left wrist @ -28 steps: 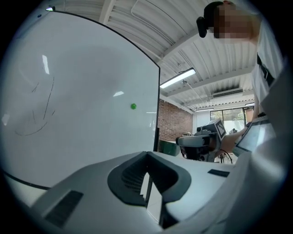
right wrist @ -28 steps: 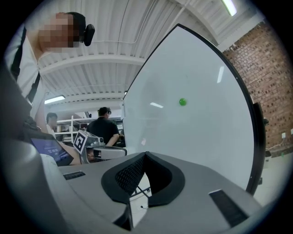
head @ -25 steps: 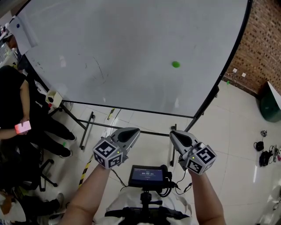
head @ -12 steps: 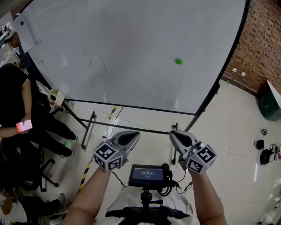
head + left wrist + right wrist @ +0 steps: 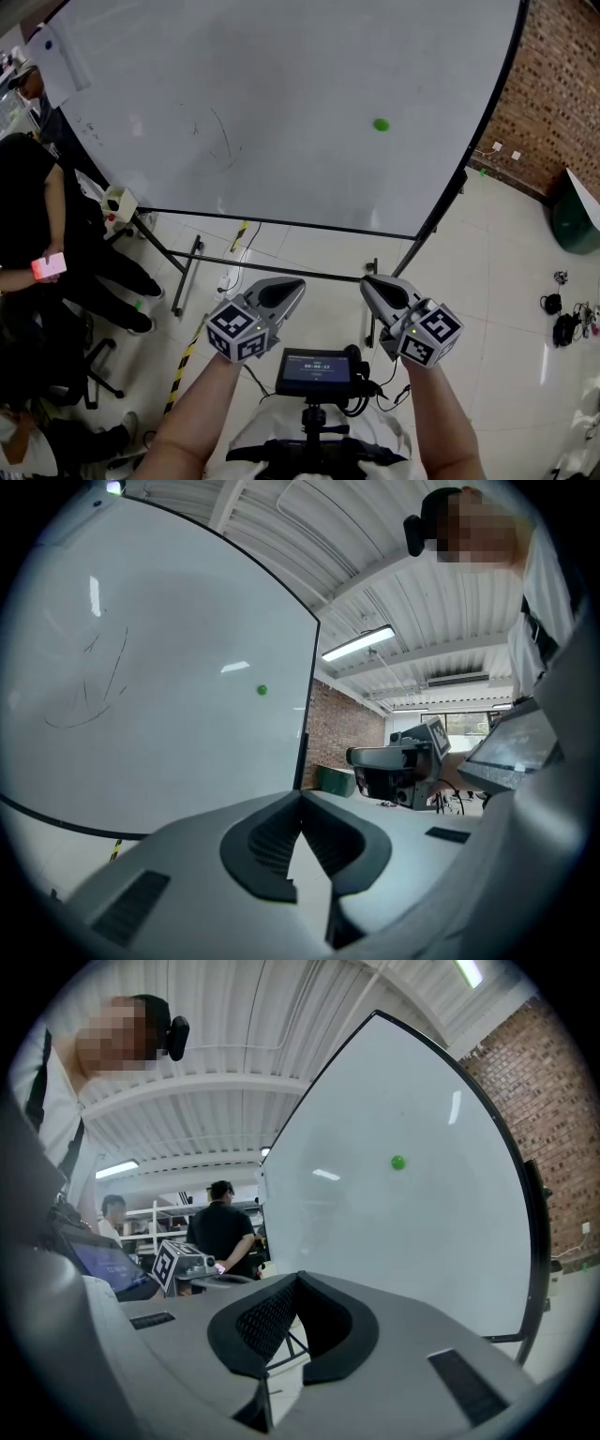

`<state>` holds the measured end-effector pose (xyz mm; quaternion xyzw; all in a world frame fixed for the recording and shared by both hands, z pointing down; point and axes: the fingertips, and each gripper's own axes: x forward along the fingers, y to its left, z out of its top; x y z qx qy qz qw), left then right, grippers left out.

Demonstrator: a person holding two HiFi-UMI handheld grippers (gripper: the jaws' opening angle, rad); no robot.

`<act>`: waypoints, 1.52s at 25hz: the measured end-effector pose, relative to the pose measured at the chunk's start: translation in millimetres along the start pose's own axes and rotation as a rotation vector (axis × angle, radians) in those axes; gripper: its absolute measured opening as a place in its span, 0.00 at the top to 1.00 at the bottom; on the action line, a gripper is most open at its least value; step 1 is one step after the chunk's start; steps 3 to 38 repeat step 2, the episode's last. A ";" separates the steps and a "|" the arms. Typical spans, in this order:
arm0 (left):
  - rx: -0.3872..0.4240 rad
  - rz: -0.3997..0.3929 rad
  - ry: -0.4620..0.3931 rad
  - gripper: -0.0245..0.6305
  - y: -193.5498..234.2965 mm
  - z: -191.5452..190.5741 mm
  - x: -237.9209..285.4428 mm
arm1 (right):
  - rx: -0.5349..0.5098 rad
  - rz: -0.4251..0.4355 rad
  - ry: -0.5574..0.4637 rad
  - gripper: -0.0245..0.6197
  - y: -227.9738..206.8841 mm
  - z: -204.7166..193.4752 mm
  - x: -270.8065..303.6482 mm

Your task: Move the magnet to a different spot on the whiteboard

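Vs a sec ago the whiteboard (image 5: 281, 103) sits a bit higher in the head view, and the green magnet (image 5: 381, 125) on it has gone up-frame w/ it. Both hand-held grippers are in nearly the same spot at lower centre.

Whiteboard fills the upper left and centre of the frame, w/ faint pen marks left of centre and a black frame and stand legs below. Tiled floor (image 5: 506, 281) takes the lower right, brick wall (image 5: 562, 84) the upper right corner. Person (image 5: 28, 216) in black at the left edge, pink phone (image 5: 49, 270) in hand.

Left hand-held gripper (image 5: 289, 286), lower centre-left: jaws clenched tip to tip, nothing btwn them. Right hand-held gripper (image 5: 371, 282), lower centre-right: also clenched and empty. Both point up-frame toward the board, well apart from it. Small screen (image 5: 315, 368) sits btwn the forearms at bottom centre.

Magnet is at upper centre-right of the frame, on the board's right part, well apart from both tips.
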<state>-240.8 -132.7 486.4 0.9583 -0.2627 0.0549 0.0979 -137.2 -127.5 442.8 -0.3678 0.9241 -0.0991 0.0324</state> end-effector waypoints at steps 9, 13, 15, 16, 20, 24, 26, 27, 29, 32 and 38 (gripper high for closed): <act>0.003 -0.003 0.001 0.92 -2.0 -0.4 -2.0 | 0.008 0.001 0.000 0.92 2.7 -0.8 -1.7; 0.003 -0.003 0.001 0.92 -2.0 -0.4 -2.0 | 0.008 0.001 0.000 0.92 2.7 -0.8 -1.7; 0.003 -0.003 0.001 0.92 -2.0 -0.4 -2.0 | 0.008 0.001 0.000 0.92 2.7 -0.8 -1.7; 0.003 -0.003 0.001 0.92 -2.0 -0.4 -2.0 | 0.008 0.001 0.000 0.92 2.7 -0.8 -1.7; 0.003 -0.003 0.001 0.92 -2.0 -0.4 -2.0 | 0.008 0.001 0.000 0.92 2.7 -0.8 -1.7; 0.003 -0.003 0.001 0.92 -2.0 -0.4 -2.0 | 0.008 0.001 0.000 0.92 2.7 -0.8 -1.7; 0.003 -0.003 0.001 0.92 -2.0 -0.4 -2.0 | 0.008 0.001 0.000 0.92 2.7 -0.8 -1.7; 0.003 -0.003 0.001 0.92 -2.0 -0.4 -2.0 | 0.008 0.001 0.000 0.92 2.7 -0.8 -1.7; 0.003 -0.003 0.001 0.92 -2.0 -0.4 -2.0 | 0.008 0.001 0.000 0.92 2.7 -0.8 -1.7; 0.003 -0.003 0.001 0.92 -2.0 -0.4 -2.0 | 0.008 0.001 0.000 0.92 2.7 -0.8 -1.7; 0.003 -0.003 0.001 0.92 -2.0 -0.4 -2.0 | 0.008 0.001 0.000 0.92 2.7 -0.8 -1.7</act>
